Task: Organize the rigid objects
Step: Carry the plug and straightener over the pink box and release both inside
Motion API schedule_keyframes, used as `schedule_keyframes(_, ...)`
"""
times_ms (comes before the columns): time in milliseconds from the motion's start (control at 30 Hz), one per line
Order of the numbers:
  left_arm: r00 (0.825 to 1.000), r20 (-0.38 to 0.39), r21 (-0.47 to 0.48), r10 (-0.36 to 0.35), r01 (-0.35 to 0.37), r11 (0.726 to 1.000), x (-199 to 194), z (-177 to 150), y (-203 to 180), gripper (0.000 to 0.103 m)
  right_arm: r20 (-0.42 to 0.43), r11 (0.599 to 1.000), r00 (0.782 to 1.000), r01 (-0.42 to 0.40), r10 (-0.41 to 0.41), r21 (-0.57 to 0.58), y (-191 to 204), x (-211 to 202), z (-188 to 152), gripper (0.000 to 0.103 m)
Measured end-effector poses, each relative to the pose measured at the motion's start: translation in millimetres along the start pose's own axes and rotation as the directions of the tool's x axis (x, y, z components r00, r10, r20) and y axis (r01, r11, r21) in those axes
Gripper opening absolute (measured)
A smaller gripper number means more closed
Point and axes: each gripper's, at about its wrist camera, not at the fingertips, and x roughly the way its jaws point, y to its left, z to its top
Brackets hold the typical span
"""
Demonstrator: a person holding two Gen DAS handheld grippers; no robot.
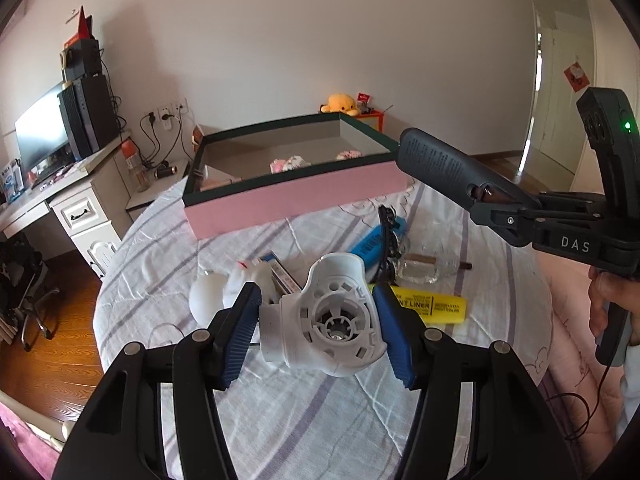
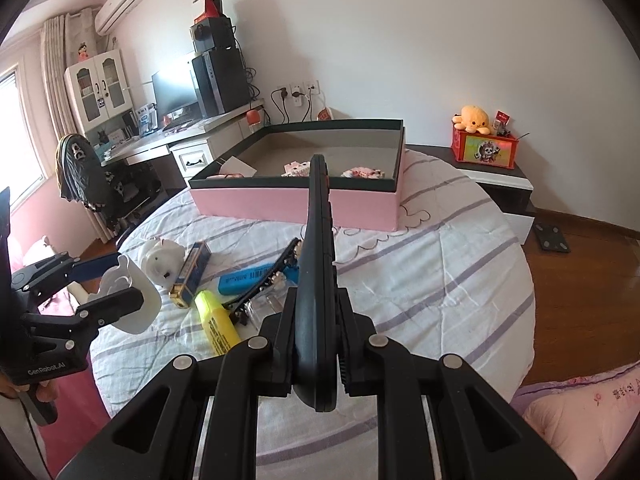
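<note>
Your left gripper [image 1: 316, 320] clamped a white ribbed plastic housing [image 1: 332, 316], your right gripper [image 2: 316, 344] pinched a black remote [image 2: 318, 248], both short of the pink box [image 2: 296, 200], contents indistinct.

Pale walls [image 2: 400, 40]; wooden floor [image 2: 580, 264] right of the fingers; white desk [image 2: 192, 148], curtained window [image 2: 24, 132] far left; daylight.

Soft, bright daylight comes from the window [image 2: 16, 136] at left, with glare on the door [image 1: 538, 92]. Shadows stay faint. Both fisheye views bend strongly, with dark vignetted corners and mostly sharp focus.
</note>
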Motion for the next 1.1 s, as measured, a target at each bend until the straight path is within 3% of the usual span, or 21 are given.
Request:
schedule_keyframes(467, 0.998, 0.061, 0.037, 0.017, -0.019, 0.999, 23, 67, 32, 0.059, 0.020, 0.997, 1.000, 0.010, -0.008, -0.081, 3, 24, 55, 0.016)
schedule_keyframes(833, 1.000, 0.008, 0.083, 0.014, -0.014, 0.996, 101, 147, 63, 0.059, -0.039, 0.991, 0.999, -0.006, 0.000, -0.137, 3, 97, 116, 0.016)
schedule_keyframes(1100, 0.997, -0.071, 0.105, 0.031, -0.023, 0.994, 168, 175, 81, 0.059, -0.101, 0.990, 0.995, -0.003, -0.011, -0.140, 2, 156, 145, 0.016)
